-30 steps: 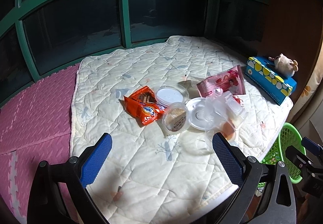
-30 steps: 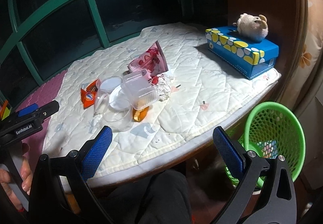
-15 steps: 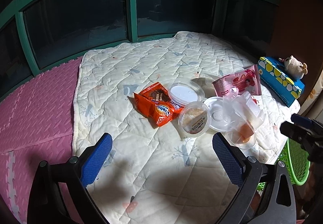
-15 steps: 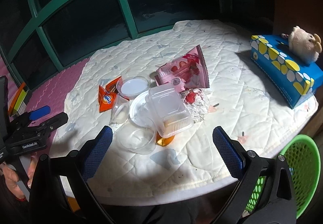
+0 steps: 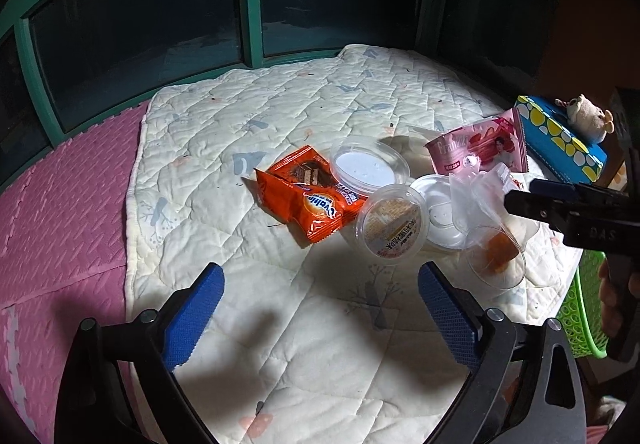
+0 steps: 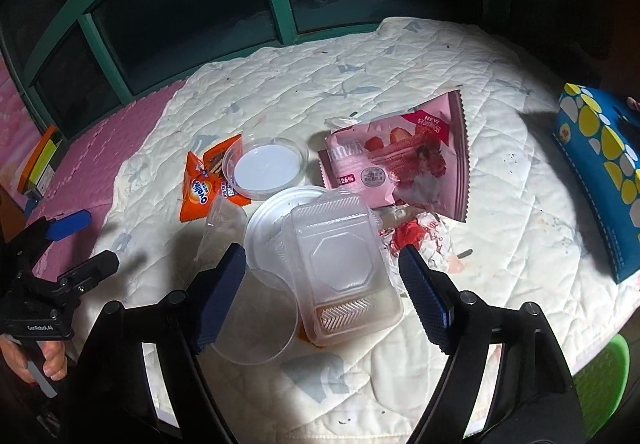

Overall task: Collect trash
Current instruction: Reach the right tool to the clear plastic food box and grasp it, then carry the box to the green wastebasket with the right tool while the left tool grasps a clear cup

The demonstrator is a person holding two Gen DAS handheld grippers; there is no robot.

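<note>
Both sets of jaws stand wide apart and empty — the right gripper (image 6: 320, 284) hangs just over the clear plastic box (image 6: 344, 268), the left gripper (image 5: 320, 308) hovers short of the orange wrapper (image 5: 308, 200). All the trash lies in one heap on the quilt (image 5: 280, 116): pink snack bag (image 6: 404, 164), round cups, white lid (image 6: 266, 168). The green basket (image 5: 580, 308) waits at the quilt's edge — by the look of it, nothing is collected yet.

Quilted mat (image 5: 304, 324): wrappers, plastic containers (image 6: 344, 264), tissue box (image 6: 600, 172).
</note>
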